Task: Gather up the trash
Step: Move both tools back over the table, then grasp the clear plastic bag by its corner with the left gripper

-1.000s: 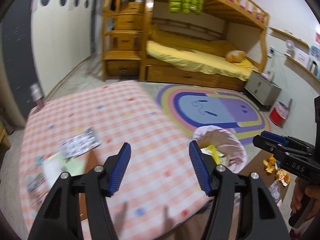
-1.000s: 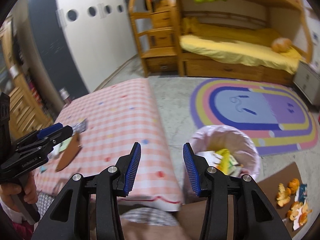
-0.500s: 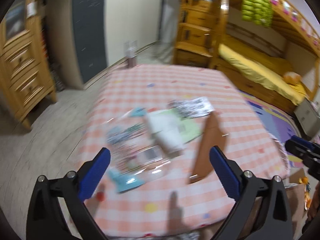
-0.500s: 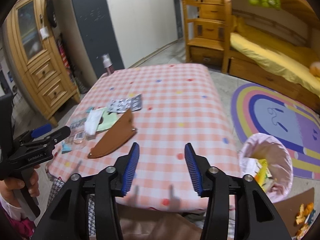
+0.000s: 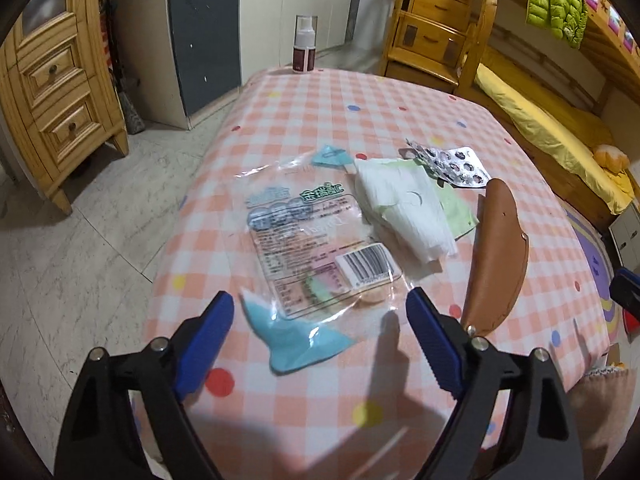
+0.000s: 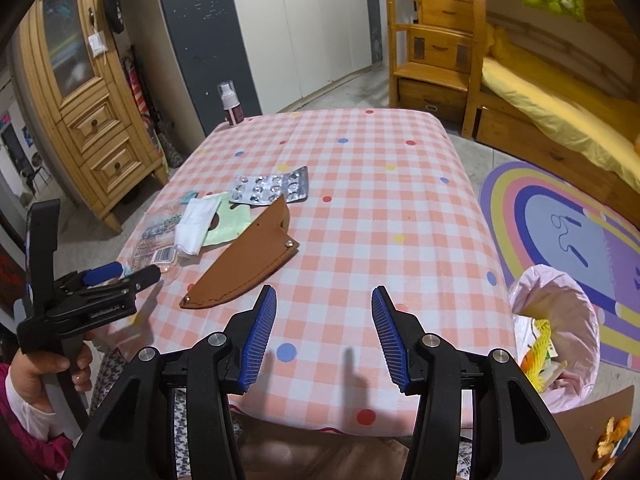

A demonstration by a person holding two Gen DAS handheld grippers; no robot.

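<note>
The left claw [image 5: 316,320] is held released, its blue-padded fingers spread wide and low over the near edge of the tabletop [image 5: 400,120], which is covered by a pink-and-white checked cloth with coloured dots. Between and just ahead of those fingers a clear plastic wrapper with printed text and a barcode [image 5: 320,240] lies flat, and a torn light-blue scrap [image 5: 296,340] is seen at its near end. A crumpled white tissue [image 5: 408,208] rests on a pale green paper sleeve [image 5: 456,208] just beside the wrapper. Behind them a silver blister pack of pills [image 5: 452,164] lies flat, and a brown leather sheath with rivets [image 5: 496,256] is laid alongside, near the right finger.

The right claw [image 6: 324,332] is also held released, with nothing between its fingers, above the near edge of the tabletop and well apart from the litter. A bin lined with a pink plastic bag [image 6: 560,304] stands on the floor beside the tabletop, with yellow and white rubbish inside. Orange peel pieces [image 6: 612,436] lie on a brown board near it. A small spray bottle with a dark label [image 5: 305,44] stands upright at the far edge.
</note>
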